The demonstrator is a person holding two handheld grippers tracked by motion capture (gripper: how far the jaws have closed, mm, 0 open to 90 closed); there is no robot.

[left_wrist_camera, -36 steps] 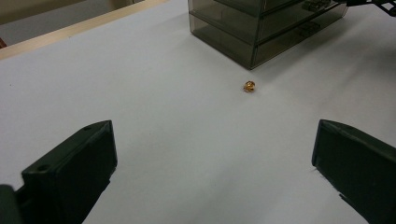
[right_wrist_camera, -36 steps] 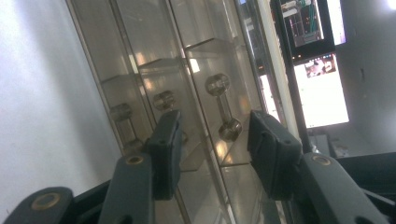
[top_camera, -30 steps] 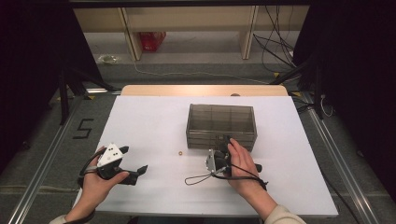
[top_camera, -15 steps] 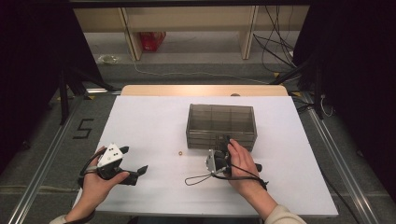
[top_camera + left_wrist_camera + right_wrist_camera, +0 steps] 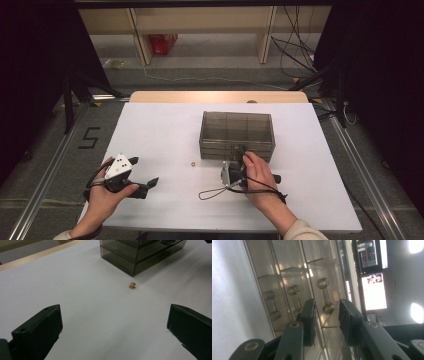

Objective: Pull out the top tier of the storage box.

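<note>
Currently: drawer pull just starting, bead not yet stowed.
Table [image 5: 165, 125] x1, white top. Smoked drawer cabinet [image 5: 237, 134] x1, centre-right; 3 drawers, 3 dumbbell knobs, all look shut. Right gripper [image 5: 325, 315] x1, at cabinet front, jaws have just been closing, top knob [image 5: 325, 296] between them; pads not seen pressing yet, gap narrow. Left gripper [image 5: 113, 333] x1, resting near-left on table, jaws wide, holding nothing. Orange bead [image 5: 132, 285] x1, loose on table just off cabinet's front corner. Left to do, prob.: grip knob, open drawer, move bead in.
</note>
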